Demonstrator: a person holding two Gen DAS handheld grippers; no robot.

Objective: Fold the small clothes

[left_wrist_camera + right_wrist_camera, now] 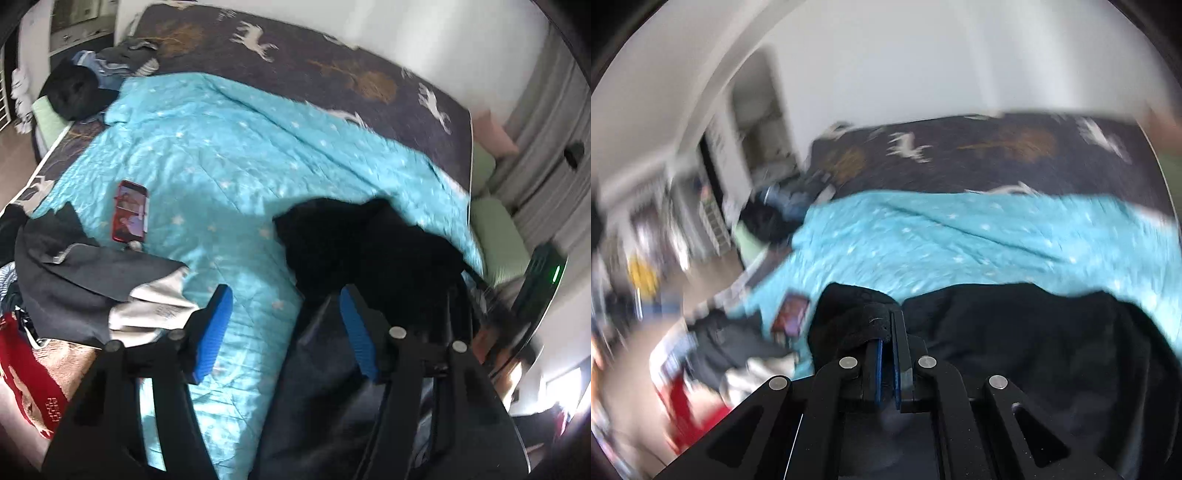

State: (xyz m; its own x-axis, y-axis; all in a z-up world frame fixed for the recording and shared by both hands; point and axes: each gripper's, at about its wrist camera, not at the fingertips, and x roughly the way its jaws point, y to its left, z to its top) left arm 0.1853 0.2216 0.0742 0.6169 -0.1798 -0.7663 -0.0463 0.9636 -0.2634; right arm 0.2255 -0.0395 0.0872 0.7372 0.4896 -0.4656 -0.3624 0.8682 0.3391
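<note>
The black garment [354,251] lies on the turquoise quilt [207,155] toward the near right side of the bed, and my right tongs [887,325] are pinched down on a bunched edge of it, blue pads nearly together with the fabric gathered over the left finger. That grip I see only in the right wrist view; from the left wrist view the cloth is just a dark mass with no folds I can read. My left tongs [286,314] stand wide apart, holding nothing, one blue pad over bare quilt and the other at the garment's near edge.

The left view gives me what the right one smears: a red phone [130,211] lying flat on the quilt, well apart from the garment, and a heap of grey and white clothes [92,280] at the near left corner, with a red item [26,373] below it. In the right view the phone [791,312] is only a blur just beside the gripped fold.

Between the phone and the garment the quilt is open. Beyond the quilt's far edge runs the dark deer-print bedspread [295,59], with another clothing pile [96,77] at its far left corner.

The garment's near part is hidden behind my tongs in both views, and its right edge is cut off in the right view. The room to the left there is too blurred to name.
</note>
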